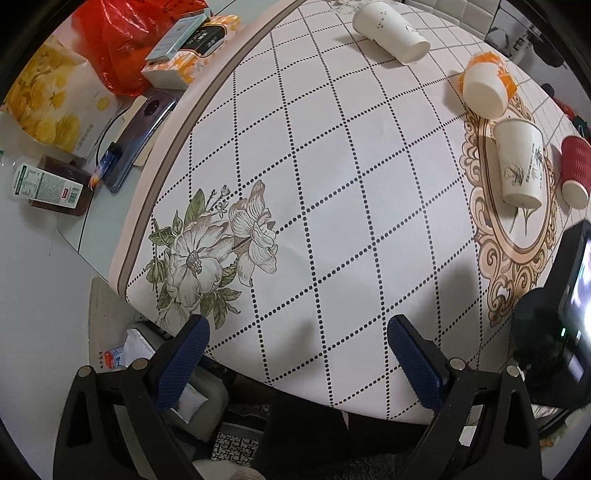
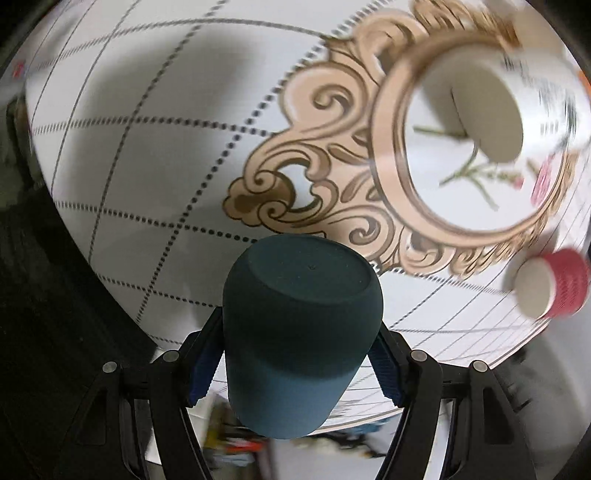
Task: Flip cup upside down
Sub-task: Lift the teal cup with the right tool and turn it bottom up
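**Dark cup held base-forward over the surface edge**

My right gripper is clamped on the dark teal, matte, round-shouldered cup, one blue pad on each side of its body. The flat base faces away from me, toward the surface, so I judge the cup is partway through the turn or already inverted and waiting to be set down; the mouth points back at me and is hidden. I hold it by the sides so the rim can land flat.

Ahead of that gripper lies the white surface with dotted diamond lines and a tan scrolled oval frame. Beyond the frame a white paper cup with a plant print stands base up, and to the right a red ribbed cup, both blurred.

My left gripper hangs with its blue pads well apart, holding nothing, over the near edge. Only its view shows a white paper cup on its side far ahead and an orange-and-white paper cup to the right.
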A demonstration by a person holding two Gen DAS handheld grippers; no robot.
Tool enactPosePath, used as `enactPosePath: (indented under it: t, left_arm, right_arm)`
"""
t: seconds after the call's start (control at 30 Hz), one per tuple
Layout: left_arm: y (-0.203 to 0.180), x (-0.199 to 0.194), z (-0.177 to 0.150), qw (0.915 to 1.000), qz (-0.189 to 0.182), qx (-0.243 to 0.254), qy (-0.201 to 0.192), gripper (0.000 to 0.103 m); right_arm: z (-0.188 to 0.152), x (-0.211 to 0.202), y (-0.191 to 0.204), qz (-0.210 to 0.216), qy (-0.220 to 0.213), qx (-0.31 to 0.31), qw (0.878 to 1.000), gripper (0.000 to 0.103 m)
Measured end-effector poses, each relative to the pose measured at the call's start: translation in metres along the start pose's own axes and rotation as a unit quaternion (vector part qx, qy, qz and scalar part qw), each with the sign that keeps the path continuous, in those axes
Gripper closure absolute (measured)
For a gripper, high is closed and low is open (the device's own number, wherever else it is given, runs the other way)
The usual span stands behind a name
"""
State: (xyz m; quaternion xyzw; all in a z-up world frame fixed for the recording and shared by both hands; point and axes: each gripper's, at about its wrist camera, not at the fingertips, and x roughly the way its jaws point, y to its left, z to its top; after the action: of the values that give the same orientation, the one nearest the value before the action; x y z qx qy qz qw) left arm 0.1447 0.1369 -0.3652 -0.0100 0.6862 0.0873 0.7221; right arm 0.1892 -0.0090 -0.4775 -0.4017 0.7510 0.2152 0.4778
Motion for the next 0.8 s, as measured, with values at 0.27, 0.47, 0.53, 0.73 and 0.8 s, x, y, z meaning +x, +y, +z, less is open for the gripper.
enactPosePath:
  t: [0.27,0.47,0.53,0.73,0.8]
  left_arm:
    - [-0.008,0.002,-0.004,0.9998,0.005,0.019,0.004,0.004]
    - [-0.016,0.001,-0.006,0.9994,0.005,0.035,0.002,0.004]
    - [-0.019,-0.001,-0.006,0.9991,0.007,0.041,0.0,0.004]
    - [-0.027,-0.003,-0.005,0.9985,0.007,0.055,-0.002,0.004]
    - [-0.031,-0.003,-0.004,0.9981,0.007,0.061,-0.003,0.004]
  right_arm:
    - [0.004,-0.001,-0.029,0.056,-0.011,0.072,0.996,0.029]
    - [0.004,-0.005,-0.042,0.075,-0.018,0.109,0.991,0.029]
    - [0.004,-0.007,-0.045,0.079,-0.018,0.119,0.99,0.026]
    - [-0.003,-0.013,-0.069,0.094,-0.043,0.153,0.983,0.032]
    - [-0.01,-0.017,-0.076,0.08,-0.062,0.158,0.982,0.032]
